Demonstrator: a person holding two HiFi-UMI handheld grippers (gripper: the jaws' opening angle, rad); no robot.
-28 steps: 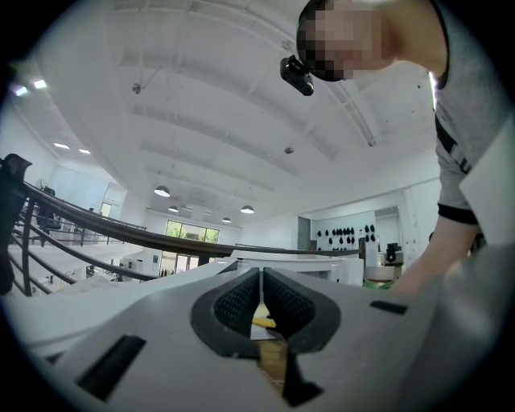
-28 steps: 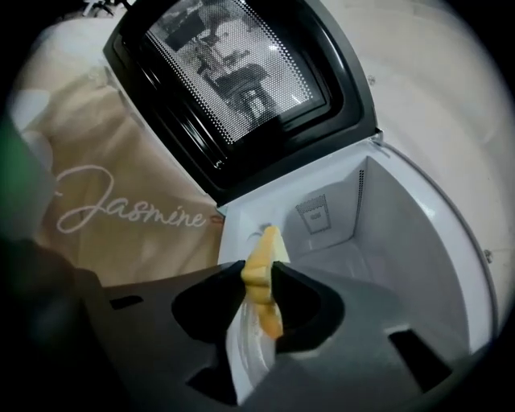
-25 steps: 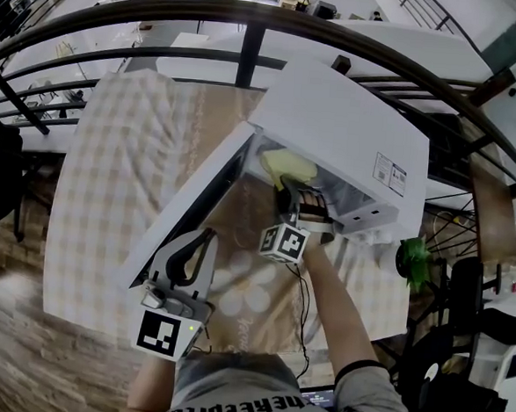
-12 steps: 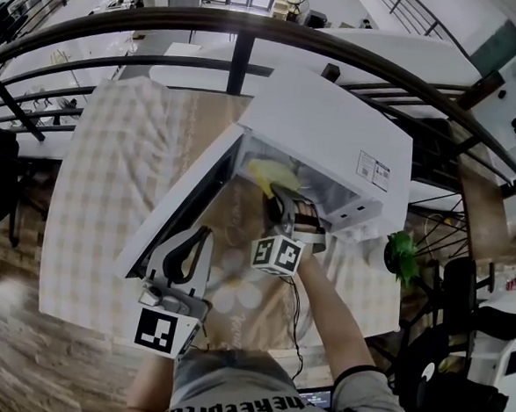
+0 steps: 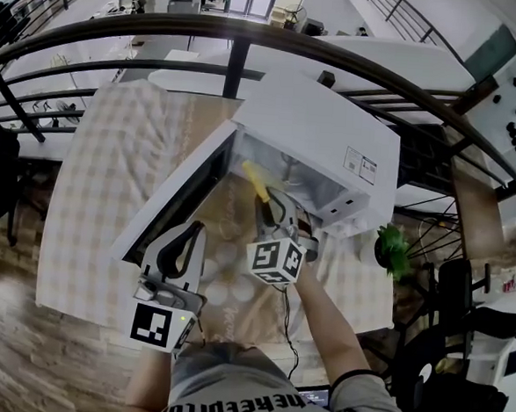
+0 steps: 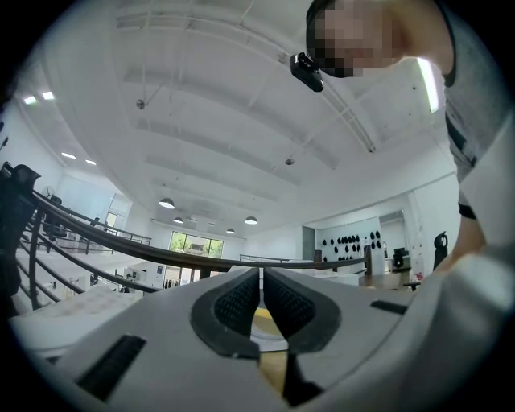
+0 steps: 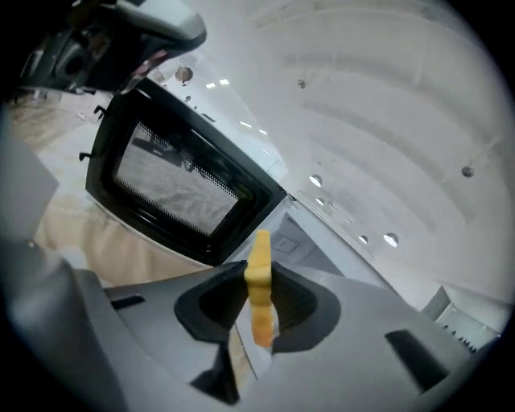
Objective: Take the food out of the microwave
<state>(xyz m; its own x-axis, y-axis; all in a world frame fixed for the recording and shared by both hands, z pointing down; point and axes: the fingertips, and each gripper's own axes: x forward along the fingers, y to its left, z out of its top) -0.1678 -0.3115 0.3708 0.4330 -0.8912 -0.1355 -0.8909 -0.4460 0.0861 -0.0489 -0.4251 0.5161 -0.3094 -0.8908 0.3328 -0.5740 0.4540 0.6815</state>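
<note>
Right tool, jaws just closing, pinches thin flat yellow slice.

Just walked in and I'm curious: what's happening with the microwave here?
A person works with tongs in each hand at a white microwave whose door stands open. The right tongs grip a flat yellow piece of food at the oven's mouth, and their jaws have just been closing on it. The left tongs are shut and empty, near the door.
</note>
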